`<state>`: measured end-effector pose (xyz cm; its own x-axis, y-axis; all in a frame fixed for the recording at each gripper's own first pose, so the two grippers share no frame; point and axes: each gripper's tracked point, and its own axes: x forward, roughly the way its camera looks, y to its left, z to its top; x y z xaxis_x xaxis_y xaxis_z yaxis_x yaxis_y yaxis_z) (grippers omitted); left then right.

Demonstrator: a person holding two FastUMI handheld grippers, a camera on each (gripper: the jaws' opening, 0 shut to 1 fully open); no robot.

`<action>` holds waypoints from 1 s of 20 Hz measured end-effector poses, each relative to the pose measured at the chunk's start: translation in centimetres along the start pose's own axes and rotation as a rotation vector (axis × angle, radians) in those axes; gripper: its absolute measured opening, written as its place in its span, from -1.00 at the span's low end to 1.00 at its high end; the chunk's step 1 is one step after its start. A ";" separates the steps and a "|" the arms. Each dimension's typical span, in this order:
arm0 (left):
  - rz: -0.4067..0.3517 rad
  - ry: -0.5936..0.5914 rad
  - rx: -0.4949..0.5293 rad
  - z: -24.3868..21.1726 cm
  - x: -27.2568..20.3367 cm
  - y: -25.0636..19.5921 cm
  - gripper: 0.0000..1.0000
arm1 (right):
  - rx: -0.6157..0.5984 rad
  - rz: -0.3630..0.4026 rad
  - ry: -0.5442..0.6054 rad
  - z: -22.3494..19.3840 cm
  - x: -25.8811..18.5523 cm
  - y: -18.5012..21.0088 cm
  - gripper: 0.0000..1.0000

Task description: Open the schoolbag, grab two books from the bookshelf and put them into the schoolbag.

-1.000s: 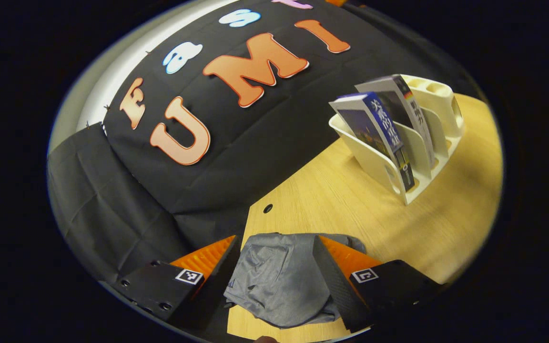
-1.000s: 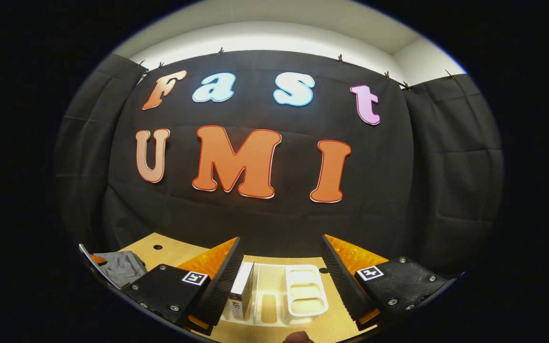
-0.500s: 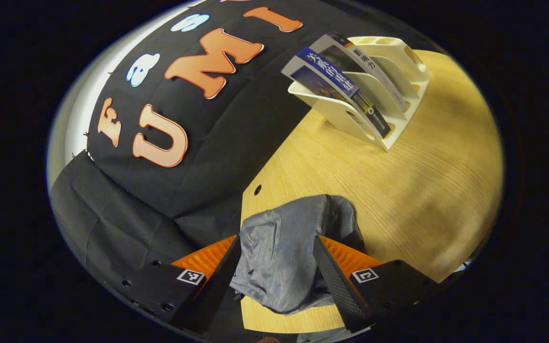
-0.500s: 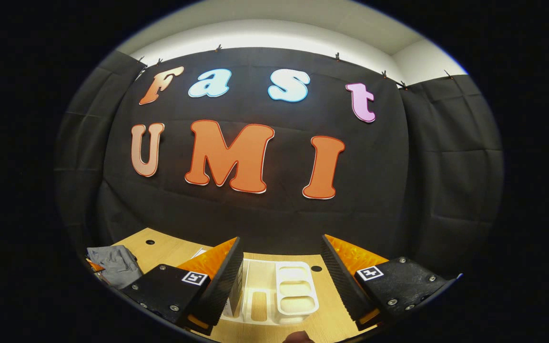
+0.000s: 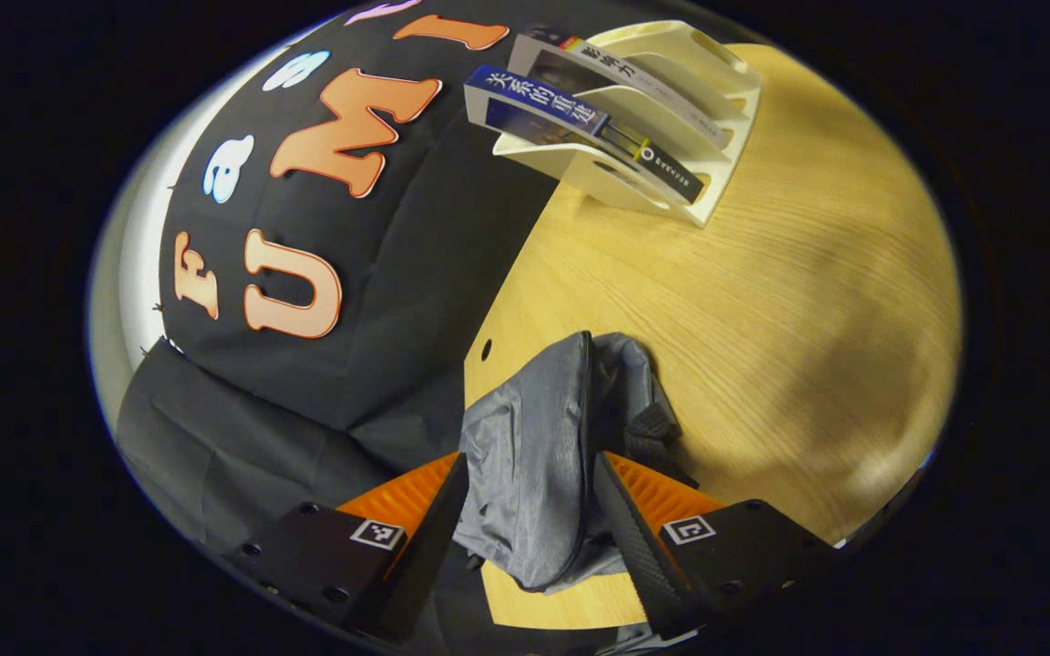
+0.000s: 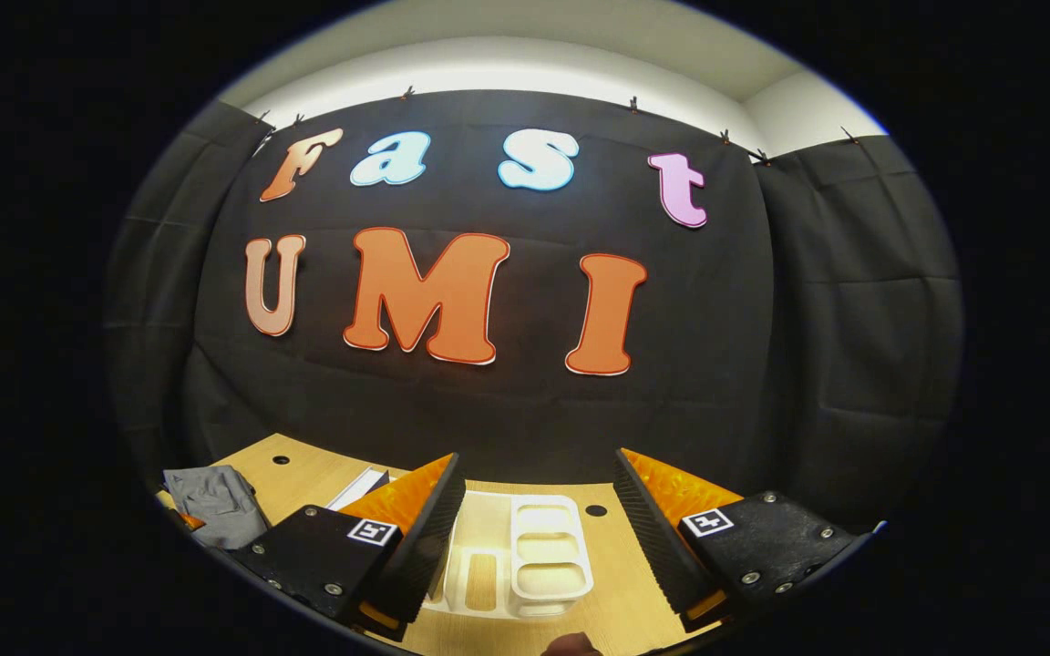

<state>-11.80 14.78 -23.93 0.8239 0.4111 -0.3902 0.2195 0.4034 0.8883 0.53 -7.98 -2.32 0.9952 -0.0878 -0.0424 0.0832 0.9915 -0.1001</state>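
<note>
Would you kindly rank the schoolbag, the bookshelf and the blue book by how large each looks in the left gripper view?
1. Bookshelf and schoolbag: look about alike; the bag lies much nearer the camera and partly behind the fingers, so I won't rank them.
2. Blue book: clearly smallest.

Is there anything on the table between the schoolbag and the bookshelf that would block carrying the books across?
Nothing visible: in the left gripper view, bare table lies between the grey schoolbag and the white bookshelf.

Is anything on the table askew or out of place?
The grey schoolbag lies crumpled at the table edge. Two books lean in the white bookshelf, as expected. Nothing looks damaged.
</note>
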 end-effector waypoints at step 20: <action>0.114 0.123 -0.203 -2.1 5.0 8.5 -0.89 | -0.015 -0.008 -0.014 -0.9 -0.3 -4.6 0.94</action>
<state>-6.91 21.93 -18.82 0.7649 0.5547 -0.3276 0.0089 0.4993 0.8664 -0.17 -12.63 -2.75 0.9951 -0.0946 -0.0275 0.0908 0.9892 -0.1150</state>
